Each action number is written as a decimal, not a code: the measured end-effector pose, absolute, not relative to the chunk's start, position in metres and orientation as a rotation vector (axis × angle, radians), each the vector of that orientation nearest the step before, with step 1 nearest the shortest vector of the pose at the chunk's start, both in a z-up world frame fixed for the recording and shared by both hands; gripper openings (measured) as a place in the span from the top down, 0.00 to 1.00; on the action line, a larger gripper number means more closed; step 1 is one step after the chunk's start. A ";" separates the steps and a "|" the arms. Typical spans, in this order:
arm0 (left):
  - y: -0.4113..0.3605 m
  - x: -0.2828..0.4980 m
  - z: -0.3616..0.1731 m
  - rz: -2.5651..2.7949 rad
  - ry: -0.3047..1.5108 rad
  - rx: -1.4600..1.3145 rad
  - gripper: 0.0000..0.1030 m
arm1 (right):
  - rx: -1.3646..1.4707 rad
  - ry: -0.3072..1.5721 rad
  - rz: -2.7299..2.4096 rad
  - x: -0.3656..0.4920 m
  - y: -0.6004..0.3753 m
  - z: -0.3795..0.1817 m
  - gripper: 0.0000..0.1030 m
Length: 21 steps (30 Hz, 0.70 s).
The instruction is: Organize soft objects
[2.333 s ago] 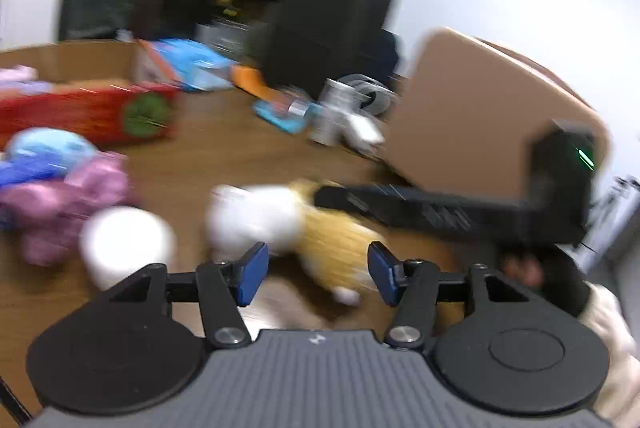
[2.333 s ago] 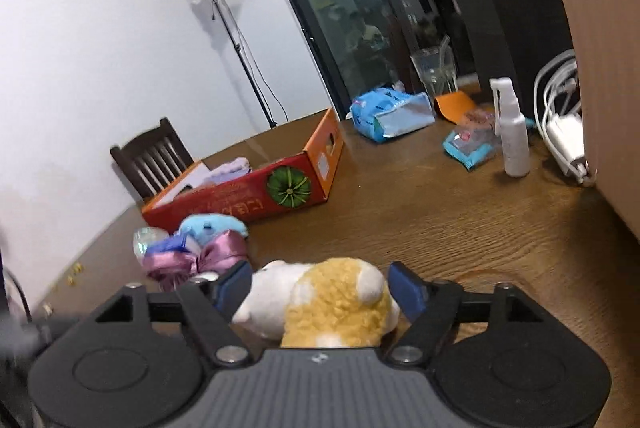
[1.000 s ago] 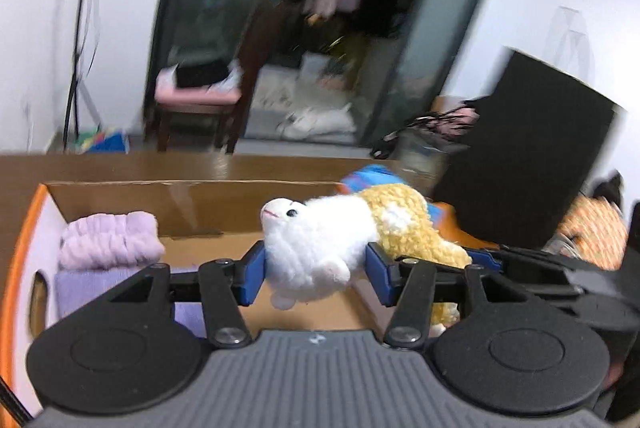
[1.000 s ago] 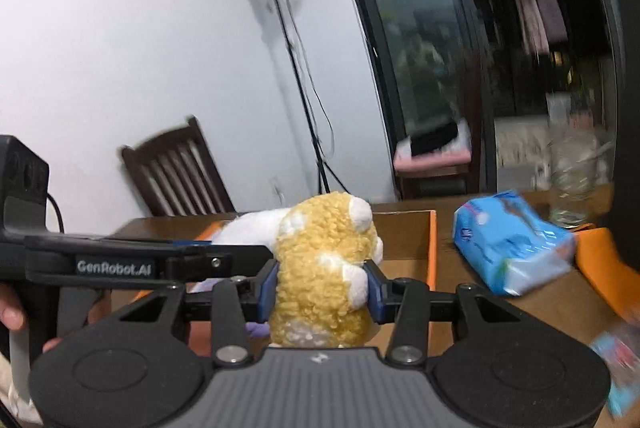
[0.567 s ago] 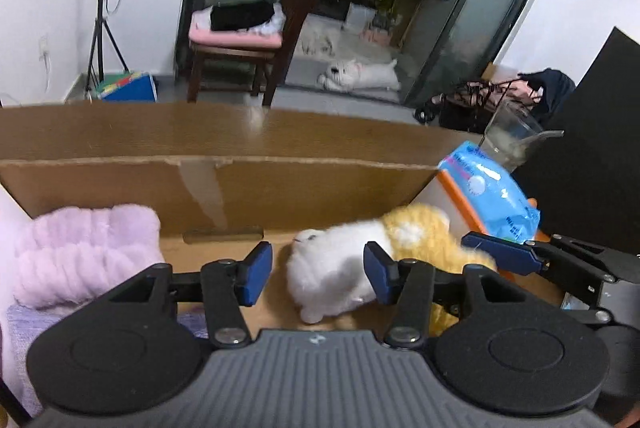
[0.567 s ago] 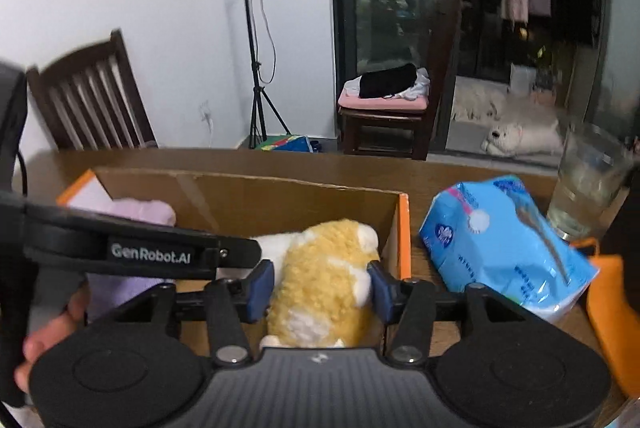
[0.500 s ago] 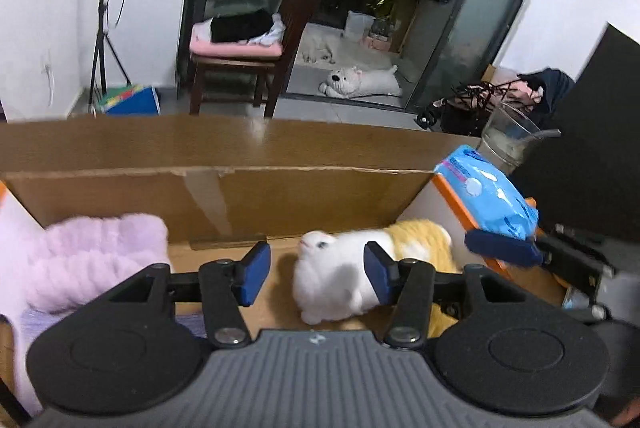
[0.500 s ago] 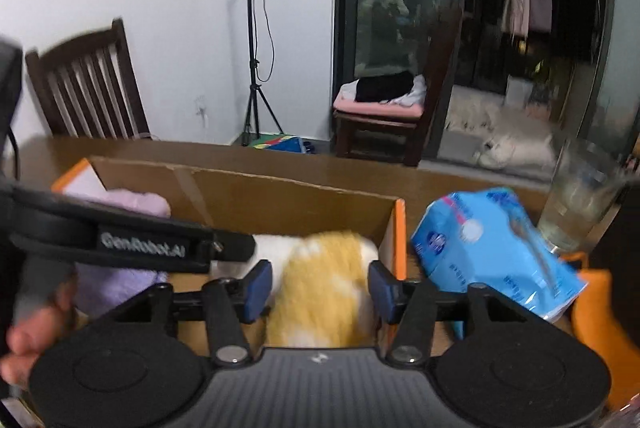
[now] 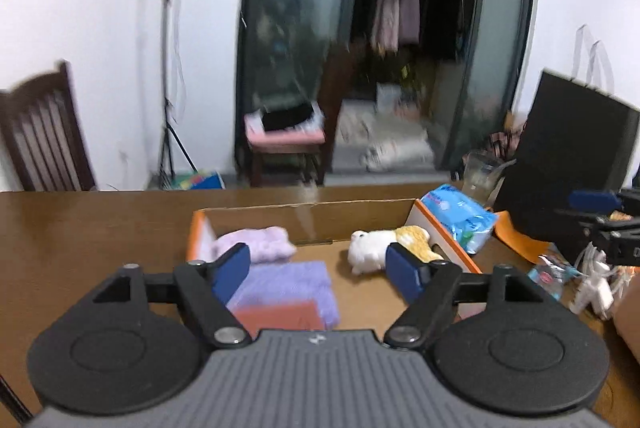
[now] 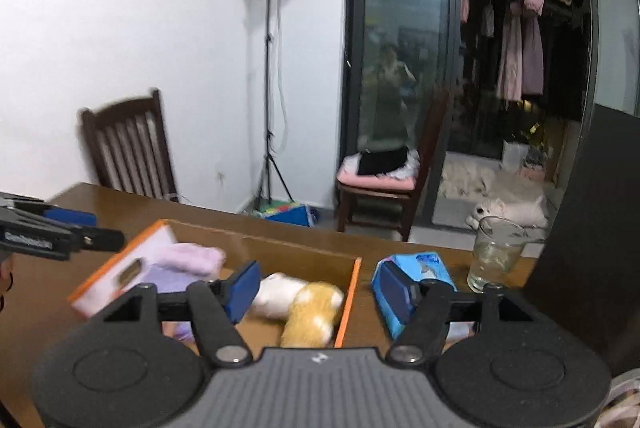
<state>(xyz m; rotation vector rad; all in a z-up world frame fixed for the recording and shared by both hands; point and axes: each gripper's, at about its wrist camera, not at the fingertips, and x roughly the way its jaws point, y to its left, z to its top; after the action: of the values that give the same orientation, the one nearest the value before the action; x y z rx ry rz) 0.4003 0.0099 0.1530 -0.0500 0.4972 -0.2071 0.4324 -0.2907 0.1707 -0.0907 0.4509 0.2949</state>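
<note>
White-and-yellow plush toy (image 9: 386, 245) lies on the cardboard floor of the orange-sided box (image 9: 444, 238), at its right end, close to the right wall. Neither claw touches it. The left gripper (image 9: 318, 274) has just been opening, and its blue pads stand spread above the box with nothing between them. The right gripper (image 10: 316, 286) has likewise been opening; its jaws are wide apart and empty, the toy lying below and beyond them. A folded purple cloth (image 9: 286, 288) and a fluffy lilac one (image 9: 256, 246) fill the box's left half. A blue wipes packet (image 9: 460, 216) rests on the wooden table (image 9: 80, 228) just right of the box, a glass (image 10: 494, 252) farther right.
</note>
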 end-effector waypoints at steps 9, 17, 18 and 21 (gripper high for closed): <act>0.008 0.191 0.080 -0.170 0.407 -0.060 0.10 | -0.038 0.360 0.440 0.233 -0.293 0.102 0.26; 0.017 0.145 0.022 -0.174 0.602 -0.104 0.09 | 0.108 0.513 0.419 0.163 -0.286 0.010 0.25; 0.017 0.146 0.024 -0.166 0.593 -0.105 0.09 | 0.116 0.529 0.408 0.164 -0.286 0.009 0.25; 0.016 0.160 0.030 -0.180 0.574 -0.131 0.09 | 0.126 0.506 0.392 0.165 -0.285 0.016 0.25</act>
<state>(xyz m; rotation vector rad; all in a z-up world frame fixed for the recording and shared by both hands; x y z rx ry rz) 0.1598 0.0163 0.0303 -0.1308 0.5740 -0.1795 0.1648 -0.2848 0.0158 0.1265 0.5056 0.3916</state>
